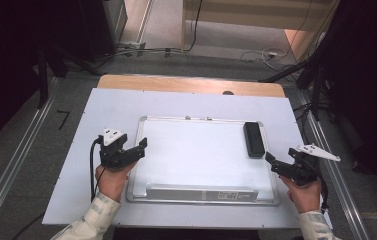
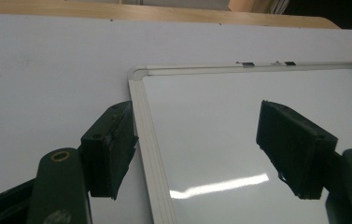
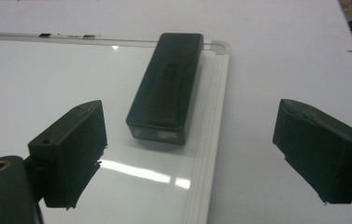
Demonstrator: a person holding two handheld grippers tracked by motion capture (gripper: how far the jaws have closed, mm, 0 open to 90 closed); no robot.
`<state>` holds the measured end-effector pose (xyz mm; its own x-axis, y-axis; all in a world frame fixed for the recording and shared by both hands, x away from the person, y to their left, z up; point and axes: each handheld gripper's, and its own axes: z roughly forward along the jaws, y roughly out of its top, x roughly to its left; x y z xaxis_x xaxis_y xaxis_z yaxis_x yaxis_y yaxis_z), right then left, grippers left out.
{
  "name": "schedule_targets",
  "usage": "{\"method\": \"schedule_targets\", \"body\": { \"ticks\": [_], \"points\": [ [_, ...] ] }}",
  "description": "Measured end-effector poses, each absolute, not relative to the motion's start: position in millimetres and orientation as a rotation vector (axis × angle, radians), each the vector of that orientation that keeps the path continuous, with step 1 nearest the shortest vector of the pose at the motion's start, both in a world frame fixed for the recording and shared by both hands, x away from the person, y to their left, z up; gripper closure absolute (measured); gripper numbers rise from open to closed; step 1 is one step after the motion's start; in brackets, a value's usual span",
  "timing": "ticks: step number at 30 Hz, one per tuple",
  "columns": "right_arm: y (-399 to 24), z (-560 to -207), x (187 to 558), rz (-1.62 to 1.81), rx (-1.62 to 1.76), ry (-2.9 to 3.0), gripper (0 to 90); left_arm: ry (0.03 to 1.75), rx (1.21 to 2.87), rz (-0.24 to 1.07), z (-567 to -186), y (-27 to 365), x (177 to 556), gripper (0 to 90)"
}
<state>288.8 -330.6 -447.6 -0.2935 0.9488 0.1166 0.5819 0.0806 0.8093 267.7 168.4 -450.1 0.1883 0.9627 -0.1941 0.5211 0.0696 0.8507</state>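
Observation:
A white-framed whiteboard lies flat on the table. A black eraser rests on its far right corner, lengthwise along the right frame. My left gripper is at the board's left edge. In the left gripper view its jaws stand apart astride the frame strip, pinching nothing. My right gripper hovers off the board's right edge, just nearer than the eraser. In the right gripper view it is open wide, with the eraser ahead of the jaws and untouched.
A pale sheet covers the wooden table under the board. A grey pen tray runs along the board's near edge. Metal rails flank the table, and cables lie on the floor behind.

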Motion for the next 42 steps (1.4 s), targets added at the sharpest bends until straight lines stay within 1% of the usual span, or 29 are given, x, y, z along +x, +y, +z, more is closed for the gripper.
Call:
{"method": "schedule_targets", "body": {
  "ticks": [11, 28, 42],
  "points": [
    [-355.8, -452.8, 277.2, 1.048, 1.532, 1.893, 6.9, 1.497, 1.526, 0.666, -451.5, 197.9, 243.8, 28.5],
    [-357.1, -453.2, 274.5, 1.039, 1.536, 1.882, 6.9, 1.528, 1.499, 0.697, -454.1, 207.9, 239.6, 28.4],
    [-364.9, -454.6, 273.9, 1.025, 1.547, 1.866, 6.9, 1.611, 1.468, 0.743, -463.7, 239.3, 225.9, 28.4]
  ]
}}
